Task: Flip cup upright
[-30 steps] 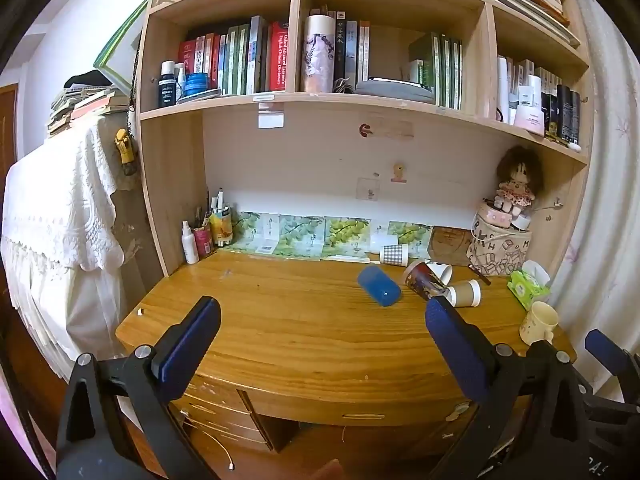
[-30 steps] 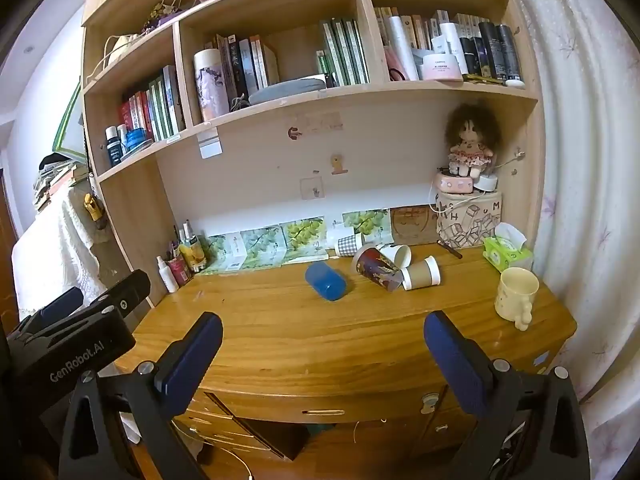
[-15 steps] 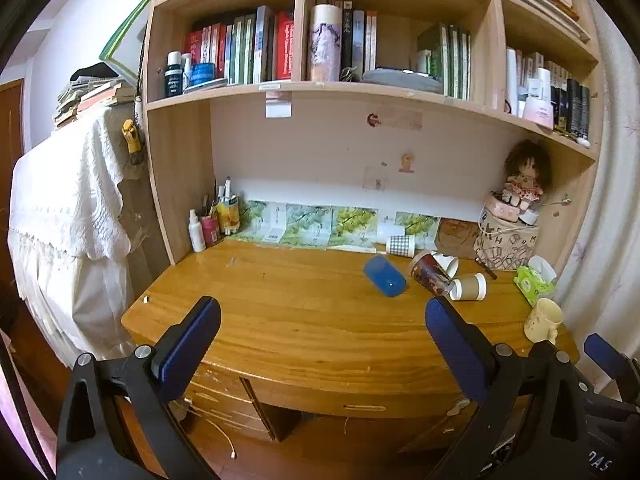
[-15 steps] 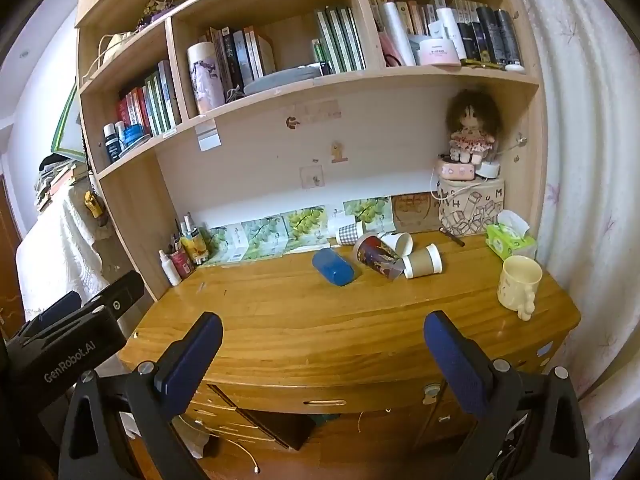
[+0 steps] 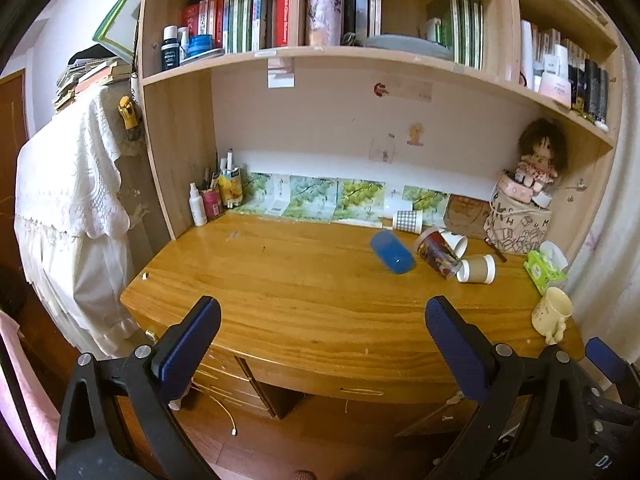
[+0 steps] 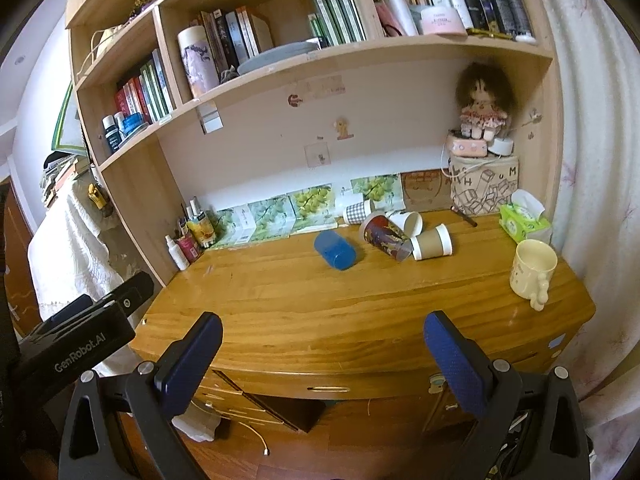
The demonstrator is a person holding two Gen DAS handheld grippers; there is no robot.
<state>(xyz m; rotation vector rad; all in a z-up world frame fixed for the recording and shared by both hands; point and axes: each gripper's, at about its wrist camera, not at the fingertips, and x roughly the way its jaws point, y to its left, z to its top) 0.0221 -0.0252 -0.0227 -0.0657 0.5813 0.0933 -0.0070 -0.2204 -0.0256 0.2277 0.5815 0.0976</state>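
A blue plastic cup (image 5: pixel 392 251) lies on its side on the wooden desk (image 5: pixel 312 304), toward the back; it also shows in the right wrist view (image 6: pixel 335 249). Beside it lie several tipped paper cups: a dark patterned one (image 5: pixel 436 251), a brown one (image 5: pixel 476 269), a white one (image 5: pixel 454 240) and a checked one (image 5: pixel 407 221). My left gripper (image 5: pixel 322 328) is open and empty, in front of the desk's near edge. My right gripper (image 6: pixel 322 342) is open and empty too, well short of the cups.
A cream mug (image 6: pixel 532 270) stands upright at the desk's right front. A green tissue pack (image 6: pixel 522 222), a patterned box with a doll (image 6: pixel 484 192) and bottles at the back left (image 5: pixel 208 204) line the desk. Shelves of books hang overhead. Drawers (image 5: pixel 236 384) sit below.
Both grippers have moved closer to the desk and a little lower, so the desk and cups look larger. The cups have not moved. Both grippers stay open.
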